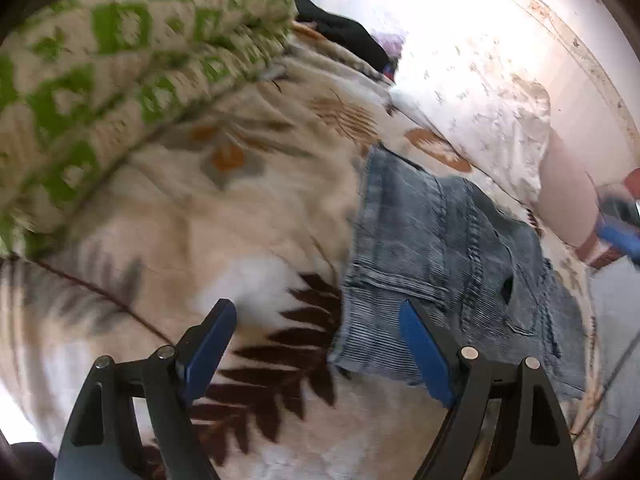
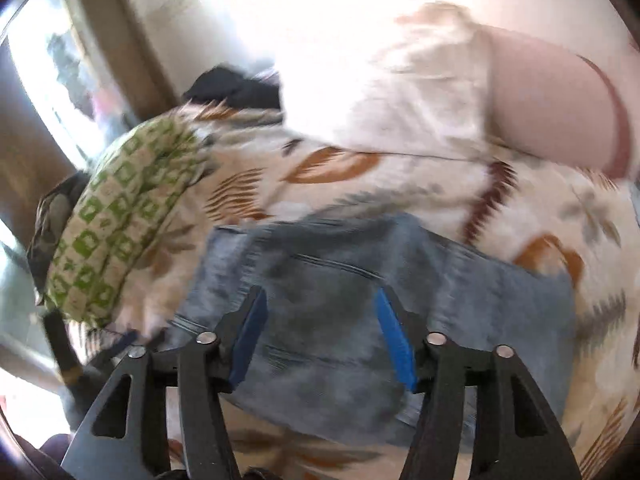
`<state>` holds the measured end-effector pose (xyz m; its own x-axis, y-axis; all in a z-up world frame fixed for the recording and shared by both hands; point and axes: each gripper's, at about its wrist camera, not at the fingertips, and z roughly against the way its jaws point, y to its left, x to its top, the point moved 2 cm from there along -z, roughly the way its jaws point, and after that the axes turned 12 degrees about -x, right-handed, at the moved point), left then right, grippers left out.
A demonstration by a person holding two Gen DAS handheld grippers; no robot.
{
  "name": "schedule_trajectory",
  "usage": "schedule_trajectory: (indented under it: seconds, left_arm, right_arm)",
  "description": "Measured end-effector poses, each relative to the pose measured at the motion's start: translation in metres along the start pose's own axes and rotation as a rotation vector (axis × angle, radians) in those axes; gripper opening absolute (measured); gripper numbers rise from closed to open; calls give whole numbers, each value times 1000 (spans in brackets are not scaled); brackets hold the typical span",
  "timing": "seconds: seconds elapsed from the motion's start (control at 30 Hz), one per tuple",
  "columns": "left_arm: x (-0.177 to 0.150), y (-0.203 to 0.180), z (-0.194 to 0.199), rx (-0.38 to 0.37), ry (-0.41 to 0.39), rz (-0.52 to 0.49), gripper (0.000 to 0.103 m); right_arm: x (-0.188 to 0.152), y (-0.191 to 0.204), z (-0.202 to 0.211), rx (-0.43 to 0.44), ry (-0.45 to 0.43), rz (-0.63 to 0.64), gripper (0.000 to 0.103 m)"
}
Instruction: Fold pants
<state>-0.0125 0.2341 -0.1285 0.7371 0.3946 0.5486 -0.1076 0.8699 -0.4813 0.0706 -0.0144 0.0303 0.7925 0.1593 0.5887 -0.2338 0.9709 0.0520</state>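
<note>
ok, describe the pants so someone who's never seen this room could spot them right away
Start at the bed, covered by a cream blanket printed with brown and orange leaves. A green-and-cream patterned pillow lies at one side; the pants lie flat in a folded bundle on the blanket beside it. They are faded blue denim with visible seams, the only blue cloth there.

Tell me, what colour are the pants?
Faded blue denim pants, sharpest in the left wrist view.
</note>
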Motion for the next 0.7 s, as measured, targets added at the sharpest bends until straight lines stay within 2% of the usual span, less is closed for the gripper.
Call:
schedule_trajectory:
  seconds: [0.1,0.17,0.33,0.4,0.43,0.5,0.53,0.7]
  left_arm:
    - [-1,-5,-8,-55,32,1,85]
    - [0,-6,-11,-129,50,37,85]
    - [6,-3,-19,-223,43,114,84]
    - [8,-5,-22,-235,38,123,79]
    - [9,-7,-23,-229,35,118,73]
    - [9,-8,-26,-249,39,122,52]
    - [10,-8,-31,-267,64,136,49]
    - [10,-1,-34,-281,64,195,43]
  right_arm:
    - [26,49,-22,13,58,101,63]
    - [39,81,-44,14,118,163,64]
    - [57,126,-99,-10,210,242,64]
    - [61,135,-121,-21,253,250,64]
    - [63,138,-133,-26,274,246,64]
    - [65,139,-149,-27,303,235,64]
    - [66,141,-158,-27,314,233,64]
    - [67,152,-184,-51,359,263,64]
